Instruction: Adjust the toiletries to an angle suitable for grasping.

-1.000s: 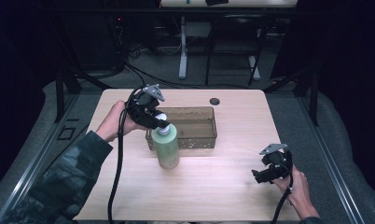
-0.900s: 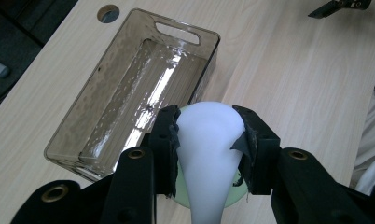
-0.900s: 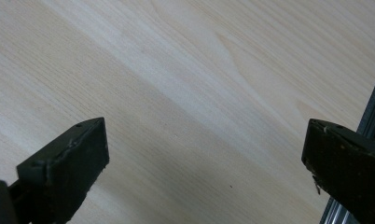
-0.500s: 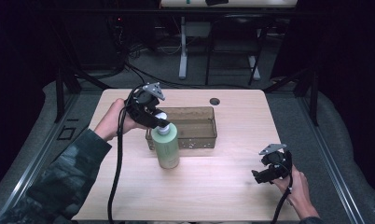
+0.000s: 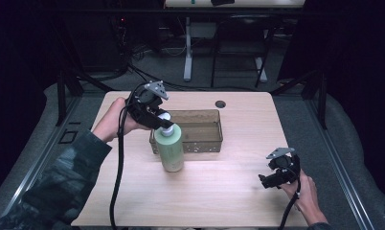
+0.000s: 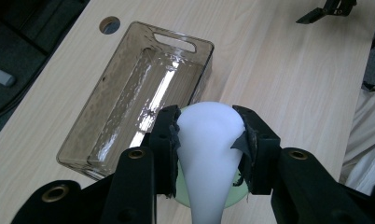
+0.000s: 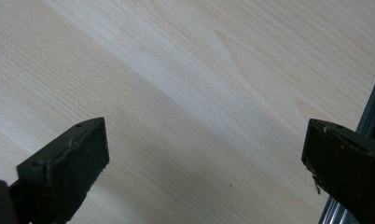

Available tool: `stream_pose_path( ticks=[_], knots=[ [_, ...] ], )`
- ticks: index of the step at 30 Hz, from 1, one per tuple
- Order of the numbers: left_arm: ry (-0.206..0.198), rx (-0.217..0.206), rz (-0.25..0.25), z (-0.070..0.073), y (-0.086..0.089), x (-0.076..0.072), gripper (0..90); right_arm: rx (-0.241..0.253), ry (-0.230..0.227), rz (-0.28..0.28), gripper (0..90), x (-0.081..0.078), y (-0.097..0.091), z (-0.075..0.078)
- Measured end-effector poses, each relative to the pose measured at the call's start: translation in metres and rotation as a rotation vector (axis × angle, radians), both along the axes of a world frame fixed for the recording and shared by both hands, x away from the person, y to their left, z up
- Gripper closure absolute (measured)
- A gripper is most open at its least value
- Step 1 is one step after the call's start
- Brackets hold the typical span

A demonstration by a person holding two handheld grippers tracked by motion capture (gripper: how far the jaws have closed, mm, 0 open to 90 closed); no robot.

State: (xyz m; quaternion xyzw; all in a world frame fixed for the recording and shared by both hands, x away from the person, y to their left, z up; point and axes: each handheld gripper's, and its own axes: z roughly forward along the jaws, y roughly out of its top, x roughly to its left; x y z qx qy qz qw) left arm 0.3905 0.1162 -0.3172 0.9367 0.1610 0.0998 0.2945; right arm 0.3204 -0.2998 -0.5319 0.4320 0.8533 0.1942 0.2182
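A pale green bottle [image 5: 170,148] with a white pump top [image 6: 208,140] stands upright on the table just in front of a clear brown plastic bin [image 5: 200,129]. My left gripper [image 5: 162,120] is shut on the bottle's white top, one jaw on each side of it, as the left gripper view shows [image 6: 209,140]. The bin [image 6: 134,98] is empty and lies beyond the bottle in that view. My right gripper [image 5: 272,179] hovers low over the table's front right part, jaws wide open with bare wood between them [image 7: 204,154].
A round cable hole [image 5: 220,104] sits in the table near its far edge. The table's right edge [image 7: 372,116] runs close beside my right gripper. A cable [image 5: 118,163] trails from the left gripper along the sleeve.
The left hand and the bottle have stayed nearly still. The right gripper has not visibly moved.
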Motion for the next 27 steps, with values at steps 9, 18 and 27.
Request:
stream_pose_path(
  ticks=[9, 18, 27],
  knots=[
    [0.002, 0.005, 0.004, 0.008, 0.000, -0.001, 62.8, -0.001, 0.000, 0.003, 0.0, 0.000, 0.000, 0.000],
    [-0.008, 0.000, 0.002, 0.019, 0.000, 0.000, 62.8, -0.002, 0.002, 0.007, 0.0, 0.000, 0.000, 0.000],
    [-0.016, 0.012, 0.004, 0.026, -0.001, 0.000, 62.8, 0.001, 0.003, 0.003, 0.0, 0.000, 0.000, 0.000]
  ],
)
